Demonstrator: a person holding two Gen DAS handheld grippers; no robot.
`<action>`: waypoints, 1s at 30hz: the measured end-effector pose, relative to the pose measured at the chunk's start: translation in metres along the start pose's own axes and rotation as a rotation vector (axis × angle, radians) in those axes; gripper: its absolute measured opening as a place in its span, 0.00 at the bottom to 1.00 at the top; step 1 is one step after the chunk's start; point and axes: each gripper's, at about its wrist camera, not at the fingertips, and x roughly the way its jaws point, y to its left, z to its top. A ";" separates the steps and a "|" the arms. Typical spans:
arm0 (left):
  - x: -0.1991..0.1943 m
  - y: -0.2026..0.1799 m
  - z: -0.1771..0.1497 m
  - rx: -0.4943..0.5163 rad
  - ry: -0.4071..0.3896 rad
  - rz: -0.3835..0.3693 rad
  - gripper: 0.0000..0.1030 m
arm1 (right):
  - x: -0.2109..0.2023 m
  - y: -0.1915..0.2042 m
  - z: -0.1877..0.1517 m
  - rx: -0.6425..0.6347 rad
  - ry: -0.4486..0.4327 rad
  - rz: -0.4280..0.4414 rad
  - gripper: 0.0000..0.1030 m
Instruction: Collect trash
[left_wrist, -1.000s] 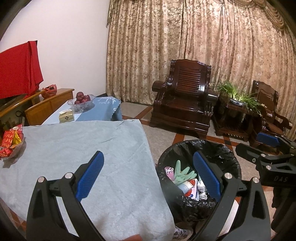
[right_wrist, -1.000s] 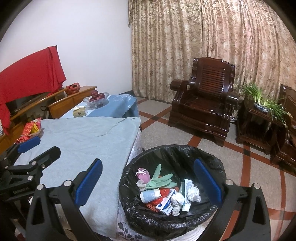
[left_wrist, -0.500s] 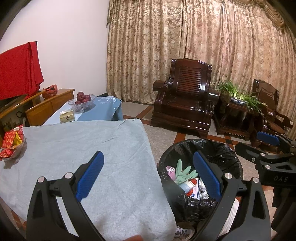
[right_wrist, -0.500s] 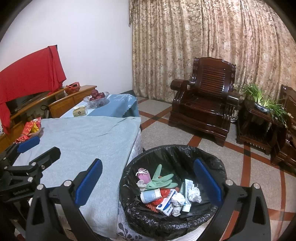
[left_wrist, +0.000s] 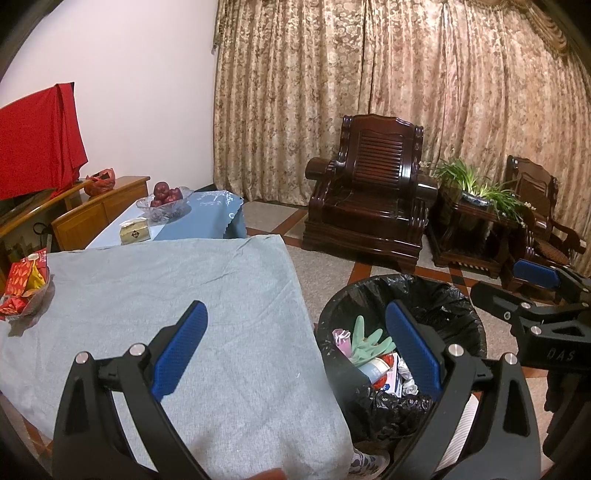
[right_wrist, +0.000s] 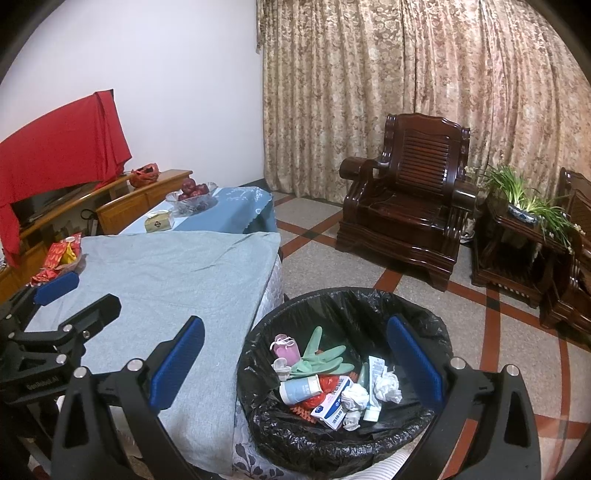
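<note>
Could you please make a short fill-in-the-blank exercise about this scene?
1. The trash bin is lined with a ____ bag.
2. The rubber glove in the bin is ____.
3. The jaws of both grippers stand ____.
4. The bowl of apples stands on a ____ cloth.

Missing words: black; green; open; blue

Black bin liner (right_wrist: 369, 306), green glove (right_wrist: 321, 356), grey tablecloth (left_wrist: 166, 295)

The left tool (left_wrist: 295, 347) hangs wide apart, empty, over the grey-covered worktop (left_wrist: 147, 295) beside the black-lined bin (left_wrist: 443, 295) holding trash.
</note>
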 end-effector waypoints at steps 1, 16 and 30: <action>0.000 0.001 0.000 0.001 0.000 0.001 0.92 | 0.000 0.000 0.000 0.000 0.000 0.000 0.94; -0.001 0.000 0.002 0.000 0.003 0.000 0.92 | 0.000 0.000 0.000 0.000 0.001 0.000 0.94; -0.002 0.002 0.003 0.001 0.004 0.002 0.92 | 0.001 0.000 0.000 0.001 0.002 0.001 0.94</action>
